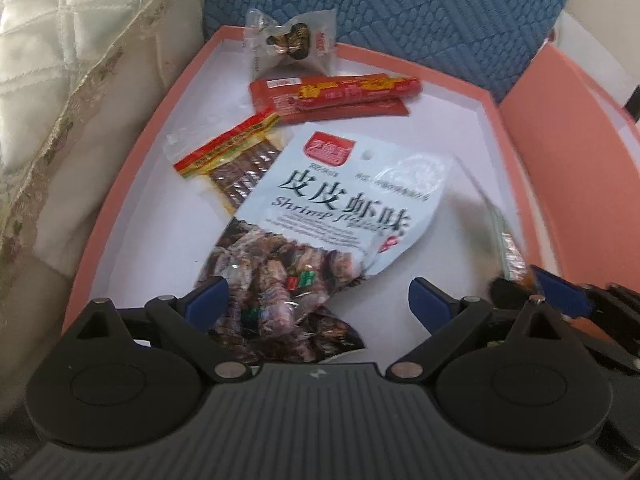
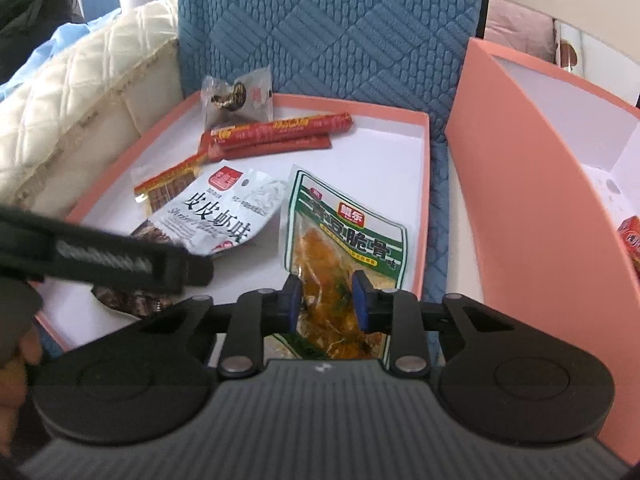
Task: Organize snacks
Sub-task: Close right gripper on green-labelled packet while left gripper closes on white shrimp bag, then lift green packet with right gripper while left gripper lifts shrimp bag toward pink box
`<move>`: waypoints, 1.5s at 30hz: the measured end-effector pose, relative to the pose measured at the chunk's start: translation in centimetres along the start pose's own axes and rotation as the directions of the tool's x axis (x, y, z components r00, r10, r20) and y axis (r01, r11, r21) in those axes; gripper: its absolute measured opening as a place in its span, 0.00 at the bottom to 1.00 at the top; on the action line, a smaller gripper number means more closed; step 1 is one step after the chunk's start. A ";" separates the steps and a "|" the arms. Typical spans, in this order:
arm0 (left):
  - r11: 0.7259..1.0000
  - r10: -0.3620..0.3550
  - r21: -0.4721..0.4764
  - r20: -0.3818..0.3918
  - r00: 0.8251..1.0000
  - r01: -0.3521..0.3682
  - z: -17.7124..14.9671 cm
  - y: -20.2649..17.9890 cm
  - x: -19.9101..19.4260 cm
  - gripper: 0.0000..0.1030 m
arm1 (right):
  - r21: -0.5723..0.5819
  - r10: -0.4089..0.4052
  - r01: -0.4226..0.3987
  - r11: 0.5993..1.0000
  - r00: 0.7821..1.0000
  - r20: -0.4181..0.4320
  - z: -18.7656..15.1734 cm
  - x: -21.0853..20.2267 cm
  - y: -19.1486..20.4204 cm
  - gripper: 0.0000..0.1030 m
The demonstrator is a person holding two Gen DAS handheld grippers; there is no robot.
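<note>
A shallow pink box [image 1: 132, 168] with a white floor holds the snacks. A white shrimp-flavour pack [image 1: 352, 200] lies in its middle, and my left gripper [image 1: 320, 294] stands open over the pack's clear lower end without touching it. To its right lies a green packet with orange contents [image 2: 344, 232]. My right gripper [image 2: 327, 300] is shut on that packet's near end, with both blue pads pressing it. Further back lie red sausage sticks [image 2: 280, 128], a red-yellow striped packet [image 2: 168, 188] and a clear packet with a dark snack [image 2: 236, 96].
A deeper pink box [image 2: 520, 200] stands close on the right with a red packet [image 2: 630, 236] inside. A blue quilted cushion [image 2: 320, 32] lies behind both boxes, and cream quilted fabric [image 1: 60, 80] presses against the left rim. The left gripper's black body [image 2: 120, 260] crosses the right wrist view.
</note>
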State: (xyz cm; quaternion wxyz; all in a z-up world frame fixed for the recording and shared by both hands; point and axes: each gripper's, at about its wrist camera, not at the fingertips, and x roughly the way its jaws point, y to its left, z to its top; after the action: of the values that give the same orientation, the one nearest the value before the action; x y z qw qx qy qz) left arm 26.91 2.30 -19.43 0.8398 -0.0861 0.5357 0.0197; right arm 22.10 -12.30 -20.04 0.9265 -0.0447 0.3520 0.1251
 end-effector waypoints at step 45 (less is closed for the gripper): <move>0.974 -0.027 -0.205 0.323 0.946 0.098 -1.8 1.4 -8.9 0.15 | -0.072 -0.021 0.029 0.997 0.994 0.109 1.3 -5.2 -0.4 0.23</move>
State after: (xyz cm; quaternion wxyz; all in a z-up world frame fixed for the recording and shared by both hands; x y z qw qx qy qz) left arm 21.37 3.94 -12.28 0.9008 -0.1904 0.3847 0.0650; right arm 19.25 -13.52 -15.63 0.9435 -0.0764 0.2957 0.1286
